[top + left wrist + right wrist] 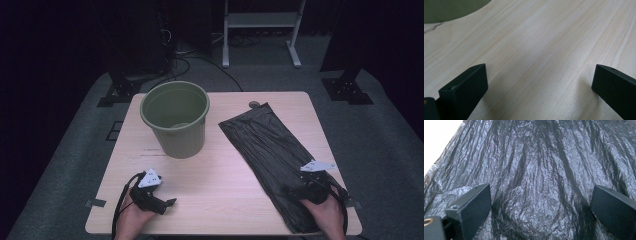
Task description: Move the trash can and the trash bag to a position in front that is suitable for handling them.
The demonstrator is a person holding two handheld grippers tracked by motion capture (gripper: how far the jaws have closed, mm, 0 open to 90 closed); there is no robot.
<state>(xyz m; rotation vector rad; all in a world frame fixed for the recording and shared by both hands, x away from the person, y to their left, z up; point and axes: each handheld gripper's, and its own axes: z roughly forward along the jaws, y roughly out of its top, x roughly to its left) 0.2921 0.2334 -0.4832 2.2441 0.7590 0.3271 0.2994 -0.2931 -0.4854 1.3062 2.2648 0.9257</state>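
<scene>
A black crinkled bin bag lies flat along the right side of the wooden table, from the far middle to the near right corner. My right gripper rests on its near end, open; in the right gripper view the wide-apart jaws straddle the bag's wrinkled plastic. An olive green bin stands upright at the table's far left. My left gripper lies near the front left edge, open over bare wood, with the bin's base at the upper left.
Beyond the table are a white stand's legs, cables on the grey floor and dark equipment bases at both sides. Bare wood lies between the bin and the bag.
</scene>
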